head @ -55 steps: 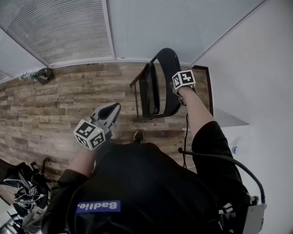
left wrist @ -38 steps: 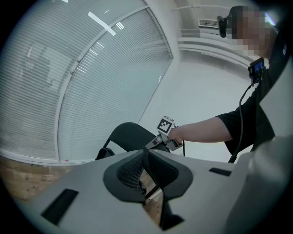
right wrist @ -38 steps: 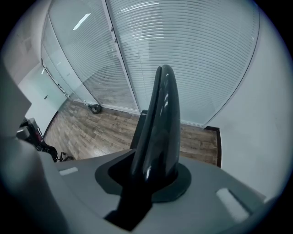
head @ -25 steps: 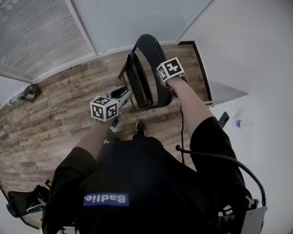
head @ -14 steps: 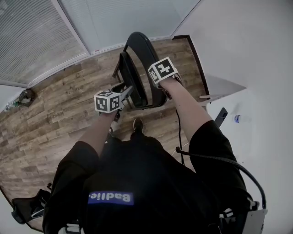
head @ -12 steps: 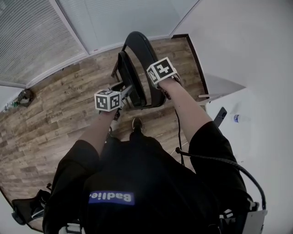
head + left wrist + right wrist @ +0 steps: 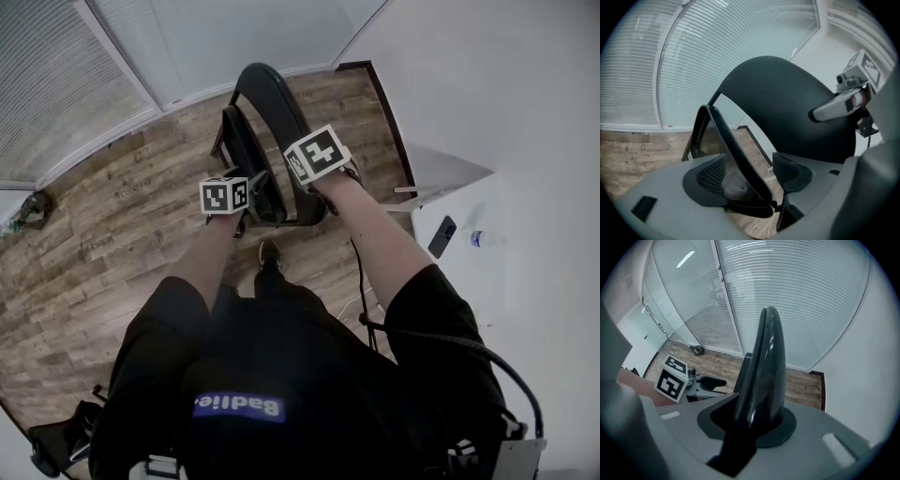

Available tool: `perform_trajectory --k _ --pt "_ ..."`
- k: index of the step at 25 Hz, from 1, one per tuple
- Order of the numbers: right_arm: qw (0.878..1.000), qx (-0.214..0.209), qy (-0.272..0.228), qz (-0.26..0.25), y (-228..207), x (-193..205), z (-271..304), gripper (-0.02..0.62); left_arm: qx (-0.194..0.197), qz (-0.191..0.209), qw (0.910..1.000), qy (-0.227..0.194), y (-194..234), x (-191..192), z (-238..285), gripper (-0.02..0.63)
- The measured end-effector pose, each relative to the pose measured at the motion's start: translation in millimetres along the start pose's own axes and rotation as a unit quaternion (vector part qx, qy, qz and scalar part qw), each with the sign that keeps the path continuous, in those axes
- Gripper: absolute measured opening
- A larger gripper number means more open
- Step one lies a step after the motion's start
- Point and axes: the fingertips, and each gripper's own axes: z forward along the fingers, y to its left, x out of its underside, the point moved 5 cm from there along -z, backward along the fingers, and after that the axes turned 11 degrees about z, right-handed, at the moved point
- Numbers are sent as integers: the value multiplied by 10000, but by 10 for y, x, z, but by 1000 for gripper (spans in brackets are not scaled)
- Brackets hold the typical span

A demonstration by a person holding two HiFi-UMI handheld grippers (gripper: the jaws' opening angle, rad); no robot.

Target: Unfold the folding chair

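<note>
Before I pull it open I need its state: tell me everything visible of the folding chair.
The folding chair is dark, with a glossy rounded backrest that looks plastic and a thin seat. It stands on the wood floor near a white wall, not yet unfolded, seat tilted steeply up beside the backrest. The right gripper clamps the backrest's top edge. The left gripper, its jaws just opened wider, straddles the seat's edge without pinching it.
</note>
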Motion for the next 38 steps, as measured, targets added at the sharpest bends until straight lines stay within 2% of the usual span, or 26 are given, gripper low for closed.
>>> perform_trajectory --k 4,10,16,22,23,26,31,38 --pt "10000 3 5 -1 37 18 3 89 -286 -126 9993 185 95 56 244 318" --pt "10000 10 8 6 56 34 14 89 -350 -387 9980 352 179 107 596 324" --pt "10000 -27 -19 -39 111 33 8 92 -405 -875 9951 214 268 137 843 322" --pt "10000 -4 6 -47 196 44 -5 91 -538 -720 9956 251 290 203 898 316" --pt "10000 -4 3 -46 192 42 -6 90 -525 -700 9958 256 289 213 904 285" --pt "10000 3 -9 -35 182 32 5 87 -470 -692 9962 231 294 212 914 255" --pt "10000 -48 10 -23 225 13 21 84 -459 -617 9964 347 369 238 802 250" --pt "9999 -172 1 16 237 5 29 83 -410 -672 9966 254 506 313 578 236"
